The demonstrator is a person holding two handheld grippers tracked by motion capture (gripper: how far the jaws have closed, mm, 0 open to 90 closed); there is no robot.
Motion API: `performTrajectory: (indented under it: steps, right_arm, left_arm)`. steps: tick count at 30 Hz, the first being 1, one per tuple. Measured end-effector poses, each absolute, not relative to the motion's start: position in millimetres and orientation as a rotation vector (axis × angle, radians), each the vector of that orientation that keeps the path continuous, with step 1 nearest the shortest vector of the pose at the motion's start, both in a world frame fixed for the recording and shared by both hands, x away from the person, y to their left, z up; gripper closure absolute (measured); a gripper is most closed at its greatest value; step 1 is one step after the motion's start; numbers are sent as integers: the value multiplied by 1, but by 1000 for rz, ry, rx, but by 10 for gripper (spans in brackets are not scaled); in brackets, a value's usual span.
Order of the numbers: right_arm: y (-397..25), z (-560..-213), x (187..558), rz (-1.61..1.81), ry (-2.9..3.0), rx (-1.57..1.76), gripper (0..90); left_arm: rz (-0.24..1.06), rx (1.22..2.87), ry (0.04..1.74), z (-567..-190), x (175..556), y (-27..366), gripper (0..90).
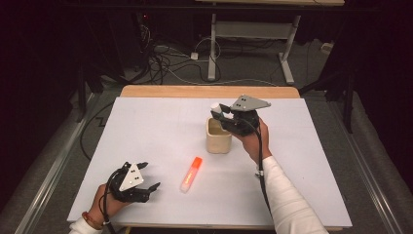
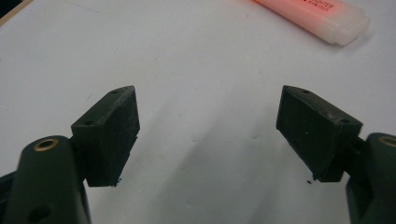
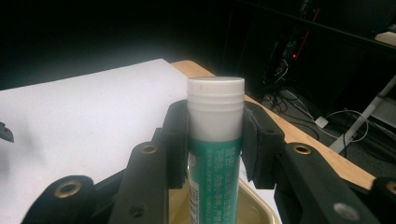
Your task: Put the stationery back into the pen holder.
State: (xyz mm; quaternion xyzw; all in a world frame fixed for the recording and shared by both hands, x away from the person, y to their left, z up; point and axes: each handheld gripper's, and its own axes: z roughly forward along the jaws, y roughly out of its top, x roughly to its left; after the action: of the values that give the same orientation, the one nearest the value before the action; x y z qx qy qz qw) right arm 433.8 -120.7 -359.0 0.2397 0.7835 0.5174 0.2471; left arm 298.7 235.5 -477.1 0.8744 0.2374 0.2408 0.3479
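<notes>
Item one: we recorded the right claw (image 3: 215,140) pinching a green-and-white cylindrical glue stick (image 3: 215,154) just below its white cap, held upright directly over the mouth of the squat cream ceramic cup (image 1: 218,136) at mid-tabletop (image 1: 146,126). Item two: the left claw (image 2: 208,135) rested spread and empty near the front left edge, close to an orange plastic highlighter (image 1: 191,174). We judged a straight, centred descent before release would keep the stick off the rim.
</notes>
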Motion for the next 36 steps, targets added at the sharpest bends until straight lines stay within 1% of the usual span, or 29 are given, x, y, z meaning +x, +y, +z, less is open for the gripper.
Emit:
performTrajectory:
  steps: [22,24,28,36]
  right_arm:
    - [-127,-390,444,1446,2121,793,643]
    - [-128,-392,443,1452,2121,798,624]
    - [-132,-393,441,1462,2112,803,619]
    - [-135,-389,435,1439,2090,797,552]
  left_arm:
    - [606,2277,622,-479,299,235,205]
    - [608,2278,623,-479,300,235,205]
    - [610,2282,622,-479,300,235,205]
    - [610,2282,623,-479,300,234,205]
